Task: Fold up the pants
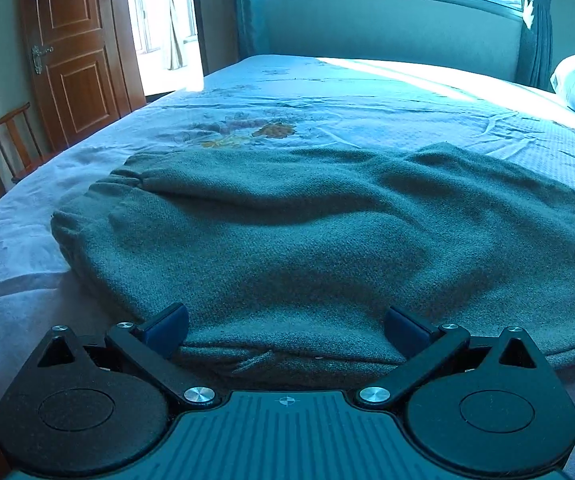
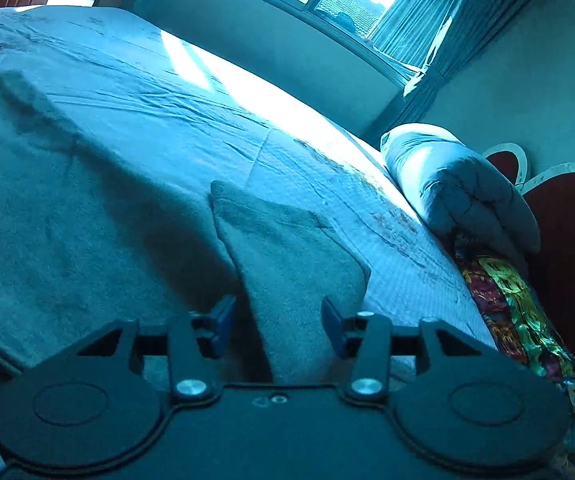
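Grey-green fleecy knit pants (image 1: 307, 232) lie spread on the bed's pale blue sheet (image 1: 367, 96), nap coarse and pebbly, elastic waistband bunched at the far left in my left view. The near edge there is a doubled fold, thick and rounded.

Left claw (image 1: 286, 328): released, blue pads wide apart, hovering right at that folded edge with the cloth between them but no pinch visible.

Right claw (image 2: 277, 326): fingers look parted in frame, with a tapered strip of the same fleece running up between the blue pads (image 2: 223, 322). I can't see the pads press on it, so I cannot tell the state for sure.

Left view only: brown panelled wooden door (image 1: 75, 60), wooden chair (image 1: 15, 140), orange floral print on the sheet (image 1: 247, 128).

Right view only: rolled pale quilt (image 2: 459, 184) by the dark red headboard (image 2: 567, 248), glossy multicoloured patterned fabric (image 2: 519, 312) below it, and the pant leg's squared end.

Both show the window and teal curtains (image 1: 535, 28).
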### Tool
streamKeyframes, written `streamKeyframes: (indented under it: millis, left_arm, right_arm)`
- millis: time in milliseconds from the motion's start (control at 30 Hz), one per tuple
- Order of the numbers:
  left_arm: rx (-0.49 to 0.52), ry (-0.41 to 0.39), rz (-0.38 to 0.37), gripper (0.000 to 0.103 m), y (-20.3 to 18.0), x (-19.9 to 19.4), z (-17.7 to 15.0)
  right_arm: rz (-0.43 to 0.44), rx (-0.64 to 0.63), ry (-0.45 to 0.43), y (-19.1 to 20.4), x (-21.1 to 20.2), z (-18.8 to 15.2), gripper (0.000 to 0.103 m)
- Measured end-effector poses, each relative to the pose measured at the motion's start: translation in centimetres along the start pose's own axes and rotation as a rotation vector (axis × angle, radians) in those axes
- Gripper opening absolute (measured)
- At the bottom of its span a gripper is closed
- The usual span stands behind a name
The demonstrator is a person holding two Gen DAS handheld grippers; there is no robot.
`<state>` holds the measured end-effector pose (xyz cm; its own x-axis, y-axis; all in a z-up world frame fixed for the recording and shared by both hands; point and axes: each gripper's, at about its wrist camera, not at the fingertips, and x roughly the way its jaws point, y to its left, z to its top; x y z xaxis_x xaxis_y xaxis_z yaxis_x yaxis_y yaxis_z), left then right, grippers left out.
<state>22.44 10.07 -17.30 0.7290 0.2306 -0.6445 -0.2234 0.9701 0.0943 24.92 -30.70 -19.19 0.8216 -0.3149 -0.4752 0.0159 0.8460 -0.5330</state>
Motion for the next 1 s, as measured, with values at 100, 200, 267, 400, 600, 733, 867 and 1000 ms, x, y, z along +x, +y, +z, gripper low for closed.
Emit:
streamKeyframes:
  millis: [100,200,267,400,600,733,867,1000]
  left_arm:
    - [0.003,0.0,0.006,0.103,-0.1,0.1,-0.1]
    - [0.009,-0.003,0.01,0.103,-0.2,0.1,-0.1]
    - [0.011,-0.004,0.01,0.103,-0.3,0.1,-0.1]
    - [0.015,-0.003,0.007,0.103,-0.2,0.1,-0.1]
    - [0.026,0.004,0.002,0.103,-0.1,-0.1,0.1]
    - [0.026,0.002,-0.001,0.103,-0.2,0.0,0.0]
    - [0.026,0.004,-0.004,0.103,-0.2,0.1,0.0]
    - [0.027,0.006,-0.009,0.103,-0.1,0.2,0.0]
  right_arm:
    - [-0.003,0.164,-0.005,-3.6,-0.7,-0.3,0.0]
    - [0.025,0.486,-0.028,-9.1,-3.4,-2.9,0.0]
    - [0.092,0.801,0.004,-12.8,-4.4,-6.5,0.0]
    - [0.126,1.028,0.159,-14.4,-3.9,-13.6,0.002]
    - [0.082,0.718,0.0,-13.6,-7.0,-9.8,0.049]
    - [0.063,0.216,-0.032,-8.6,-7.1,-6.3,0.052]
    - [0.056,-0.087,0.0,-4.2,-4.8,-5.6,0.039]
    - [0.007,-0.195,0.0,-2.5,-1.9,-5.6,0.011]
